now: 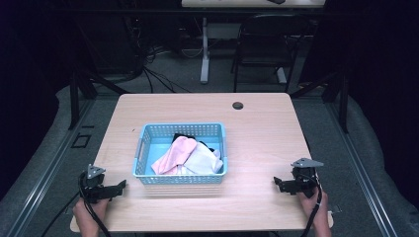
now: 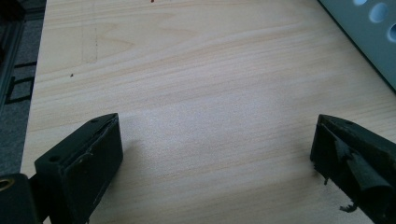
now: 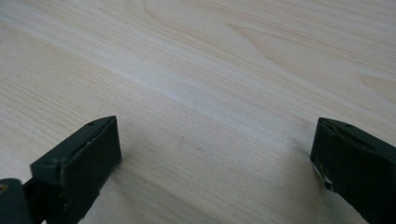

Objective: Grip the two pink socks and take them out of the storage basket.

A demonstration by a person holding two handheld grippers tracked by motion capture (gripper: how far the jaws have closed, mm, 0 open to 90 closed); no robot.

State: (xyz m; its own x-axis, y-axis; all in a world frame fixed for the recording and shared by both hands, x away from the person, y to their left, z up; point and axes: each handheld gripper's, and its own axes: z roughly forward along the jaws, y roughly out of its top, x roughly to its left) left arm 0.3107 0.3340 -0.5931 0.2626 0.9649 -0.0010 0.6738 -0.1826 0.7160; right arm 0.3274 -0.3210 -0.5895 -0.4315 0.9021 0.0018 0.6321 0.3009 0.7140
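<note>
Light wood surface (image 1: 257, 123), high view: blue perforated plastic basket (image 1: 181, 154) sits near the middle, slightly toward the person's edge. Inside it, a heap of cloth: pink piece (image 1: 174, 154) on the left, white piece (image 1: 203, 160) beside it on the right, black fabric (image 1: 184, 136) behind both. Left tongs (image 1: 120, 186) rest low at the near left corner, held in the left hand (image 1: 91, 210), pointing toward the basket's near left corner but apart from it. Right tongs (image 1: 276, 182) rest at the near right, held in the right hand (image 1: 311, 202), pointing inward, well apart from the basket. Both gripper views: jaws spread wide over bare wood, nothing between them. Left gripper view: basket wall at top right corner.
</note>
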